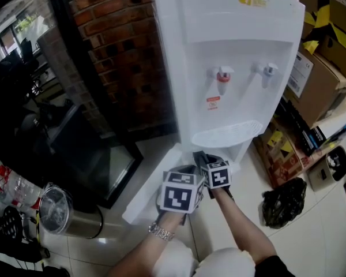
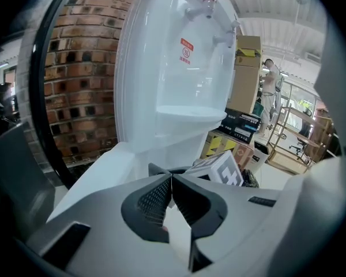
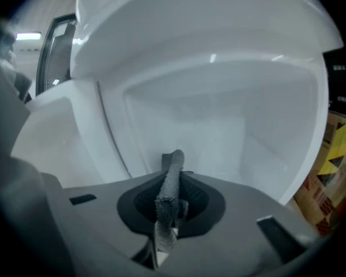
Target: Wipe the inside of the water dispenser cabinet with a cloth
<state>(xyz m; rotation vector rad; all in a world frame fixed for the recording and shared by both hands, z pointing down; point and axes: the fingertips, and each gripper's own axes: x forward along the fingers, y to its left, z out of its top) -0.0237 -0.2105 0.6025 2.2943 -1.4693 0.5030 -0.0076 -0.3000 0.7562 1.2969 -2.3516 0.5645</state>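
Cloth (image 3: pixel 166 208) between jaws of right claw (image 3: pixel 173 157)

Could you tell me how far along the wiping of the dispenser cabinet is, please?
Done: the white cabinet door stands open and the right gripper is shut on the grey textured cloth. In hand: it points into the white cabinet interior. Left: the wiping; no cloth contact with a wall shows.

right claw (image 3: pixel 173 158) pinched shut on a grey cloth (image 3: pixel 166 203), open white cabinet (image 3: pixel 230 131) just ahead, yellow-marked box (image 3: pixel 336 149) at right
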